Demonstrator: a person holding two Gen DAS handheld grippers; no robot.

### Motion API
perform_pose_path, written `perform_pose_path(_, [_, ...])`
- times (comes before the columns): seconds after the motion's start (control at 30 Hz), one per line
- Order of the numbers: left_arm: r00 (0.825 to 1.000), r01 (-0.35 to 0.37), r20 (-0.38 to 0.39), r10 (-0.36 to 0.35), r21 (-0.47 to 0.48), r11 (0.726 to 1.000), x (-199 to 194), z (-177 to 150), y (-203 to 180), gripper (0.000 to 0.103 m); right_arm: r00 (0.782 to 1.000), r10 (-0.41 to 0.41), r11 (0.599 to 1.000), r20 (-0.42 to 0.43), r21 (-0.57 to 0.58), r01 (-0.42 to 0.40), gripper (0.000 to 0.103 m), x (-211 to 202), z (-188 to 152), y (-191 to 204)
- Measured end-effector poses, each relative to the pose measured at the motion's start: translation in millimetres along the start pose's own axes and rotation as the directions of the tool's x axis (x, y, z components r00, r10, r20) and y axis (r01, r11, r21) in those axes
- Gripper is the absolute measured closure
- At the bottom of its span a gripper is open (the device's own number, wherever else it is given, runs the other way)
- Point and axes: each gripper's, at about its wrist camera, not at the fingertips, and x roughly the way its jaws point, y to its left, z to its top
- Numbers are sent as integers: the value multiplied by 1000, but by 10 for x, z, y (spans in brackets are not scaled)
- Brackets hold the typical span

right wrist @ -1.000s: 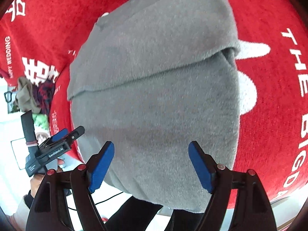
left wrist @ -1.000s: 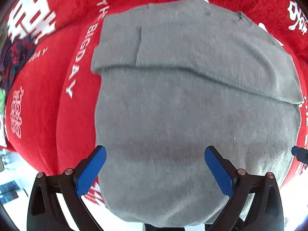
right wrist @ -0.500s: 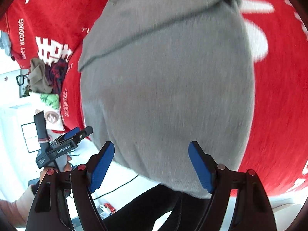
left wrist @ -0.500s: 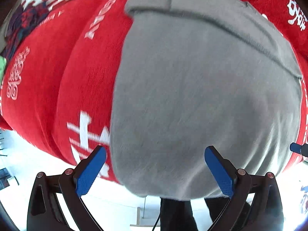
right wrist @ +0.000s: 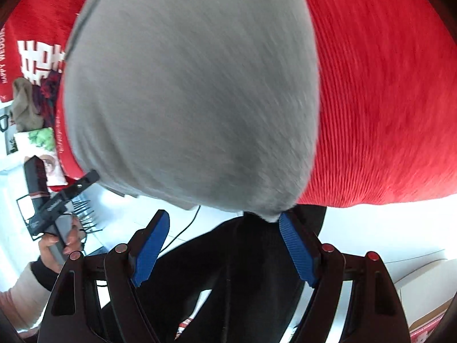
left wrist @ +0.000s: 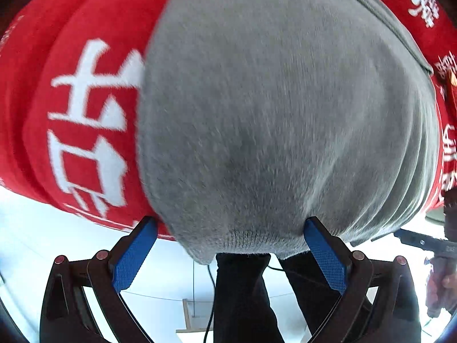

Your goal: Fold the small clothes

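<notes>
While both tongs hang wide open, we drop from over the garment to its near hem: left gripper [left wrist: 230, 253] straddles the ribbed edge, right gripper [right wrist: 224, 245] brushes the hem's right corner. Grey sweater [left wrist: 271, 114], sleeves folded, overhangs the red cloth's [left wrist: 85, 100] near edge; hem pinch looks next.

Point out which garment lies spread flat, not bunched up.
The grey sweater, spread over the red cloth with its hem by the right tongs. The tan garment and the dark patterned one sit bunched at the cloth's edge.
</notes>
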Motion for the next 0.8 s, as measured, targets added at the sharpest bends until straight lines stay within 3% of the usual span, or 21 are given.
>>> perform_pose_path(0.17, [999,21,26,-22,20,1000,-6,-141,-68,1,999,39,999,35,11,-40,21,160,1,-95])
perform_pose_path(0.2, [999,27,33,-27,25,999,-20,-163,-61,9,997,61,998,37,22,-62,21,179,-9,-115])
perform_pose_path(0.23, [999,28,36,-29,30,999,-39,-186,-50,11,995,87,995,41,37,-88,33,185,-24,-134])
perform_pose_path(0.27, [999,35,38,-37,35,999,-53,-184,-49,23,992,117,991,37,59,-119,60,188,-40,-157])
perform_pose_path(0.33, [997,59,37,-60,48,997,-59,-216,-59,50,983,178,980,42,85,-181,90,150,-84,-177])
perform_pose_path(0.37, [995,93,23,-94,56,994,-87,-219,-83,80,978,202,975,48,80,-206,91,106,-111,-199])
perform_pose_path(0.4, [990,143,2,-143,60,988,-116,-229,-73,92,969,241,967,52,71,-244,91,42,-140,-161])
perform_pose_path(0.57, [971,235,30,-238,80,969,-477,-166,-102,92,923,374,926,90,25,-377,91,-324,-127,114])
perform_pose_path(0.8, [925,320,195,-327,66,945,-1088,361,-133,92,851,481,876,211,-75,-476,92,-962,423,530])
